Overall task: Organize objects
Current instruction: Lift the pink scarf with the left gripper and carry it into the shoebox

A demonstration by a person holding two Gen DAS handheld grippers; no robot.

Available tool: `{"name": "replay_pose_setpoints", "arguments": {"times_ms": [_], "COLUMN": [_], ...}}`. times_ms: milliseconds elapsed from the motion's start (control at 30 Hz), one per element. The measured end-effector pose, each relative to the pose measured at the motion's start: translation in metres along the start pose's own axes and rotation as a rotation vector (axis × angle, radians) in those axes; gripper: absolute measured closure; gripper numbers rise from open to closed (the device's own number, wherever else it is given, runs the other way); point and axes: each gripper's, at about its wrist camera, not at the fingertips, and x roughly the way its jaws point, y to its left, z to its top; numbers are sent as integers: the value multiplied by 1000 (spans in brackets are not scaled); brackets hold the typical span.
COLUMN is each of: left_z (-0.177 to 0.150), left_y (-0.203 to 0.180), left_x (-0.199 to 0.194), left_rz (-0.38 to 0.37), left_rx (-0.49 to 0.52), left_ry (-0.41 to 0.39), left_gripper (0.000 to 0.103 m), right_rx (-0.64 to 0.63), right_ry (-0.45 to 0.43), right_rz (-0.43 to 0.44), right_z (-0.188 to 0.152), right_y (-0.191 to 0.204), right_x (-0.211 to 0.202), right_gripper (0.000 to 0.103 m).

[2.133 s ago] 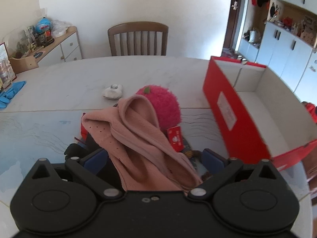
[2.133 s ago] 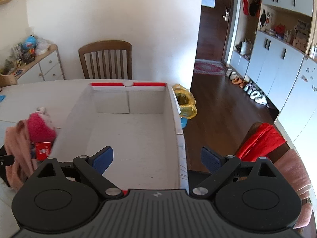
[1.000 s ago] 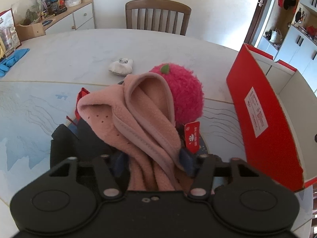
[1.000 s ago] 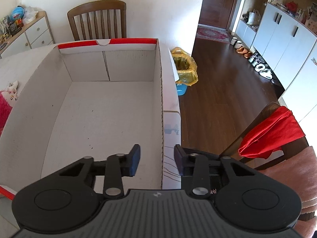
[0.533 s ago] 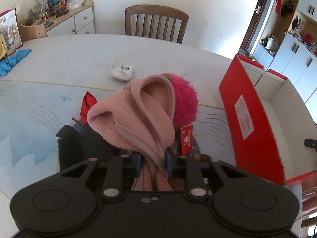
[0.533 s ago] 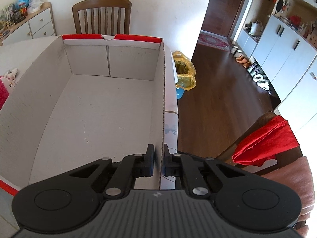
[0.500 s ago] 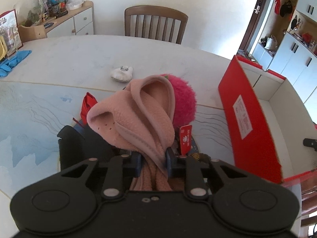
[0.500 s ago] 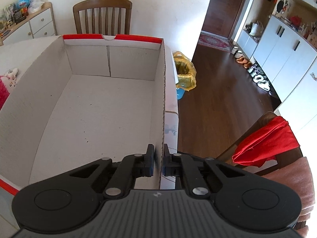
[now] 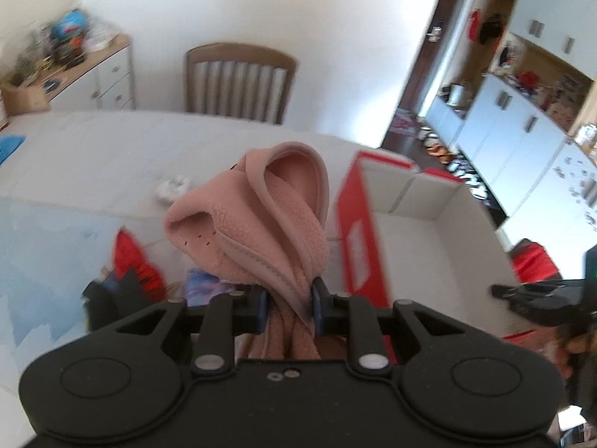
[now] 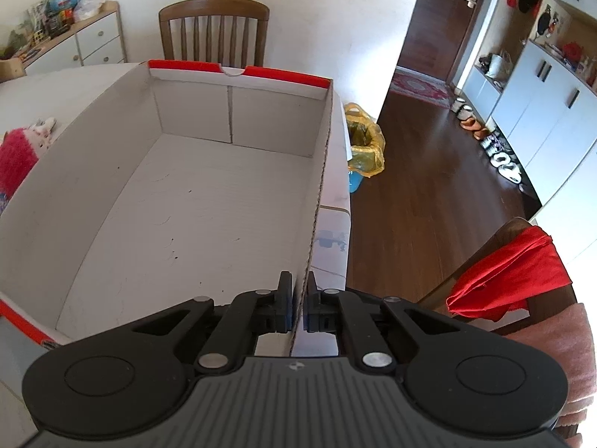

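Note:
My left gripper [image 9: 287,304] is shut on a pink fleece garment [image 9: 261,220] and holds it lifted above the table, left of the red cardboard box [image 9: 358,239]. My right gripper [image 10: 296,306] is shut on the right wall of that box [image 10: 317,201], whose white inside is empty. It also shows at the right edge of the left wrist view [image 9: 537,295]. A pink fuzzy ball [image 10: 15,156] lies left of the box. Red and black items [image 9: 130,261] lie on the table below the garment.
A small white object [image 9: 171,188] lies on the white table [image 9: 93,149]. A wooden chair [image 10: 212,33] stands behind the table. A second chair with red cloth [image 10: 511,272] stands at the right. A yellow bin bag [image 10: 363,142] is on the floor.
My left gripper closed on the pink garment and has now lifted it and swung toward the box. My right gripper closed on the box wall and stays there.

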Motion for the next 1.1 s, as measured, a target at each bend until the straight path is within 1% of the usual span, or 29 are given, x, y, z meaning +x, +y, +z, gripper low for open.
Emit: {"name": "replay_pose_setpoints", "arguments": {"times_ms": [167, 267, 400, 467, 567, 733, 867, 967, 1100], "left_z": [24, 38, 53, 59, 58, 46, 33, 26, 21], "left_y": [-40, -67, -105, -125, -150, -185, -195, -204, -210], "left_x": [-1, 6, 26, 42, 66, 110, 137, 161, 186], "left_rz": [-81, -122, -162, -191, -231, -227, -231, -216, -196], "left_rx": [92, 145, 222, 264, 324, 427, 460, 498, 496], "left_ry": [-21, -13, 24, 59, 112, 186, 239, 286, 356], "left_gripper": [83, 83, 83, 82, 82, 82, 82, 82, 82], "right_rx": [-13, -19, -14, -12, -8, 3, 10, 14, 19], "right_ry": [-7, -9, -3, -3, -1, 4, 9, 14, 22], "right_rz": [18, 30, 40, 42, 49, 53, 58, 64, 71], "right_z": [-6, -9, -13, -14, -15, -12, -12, -14, -13], "right_y": [1, 0, -2, -2, -4, -5, -6, -6, -6], "right_x": [-4, -8, -11, -12, -13, -12, -10, -10, -9], "right_gripper": [98, 98, 98, 98, 98, 98, 98, 98, 98]}}
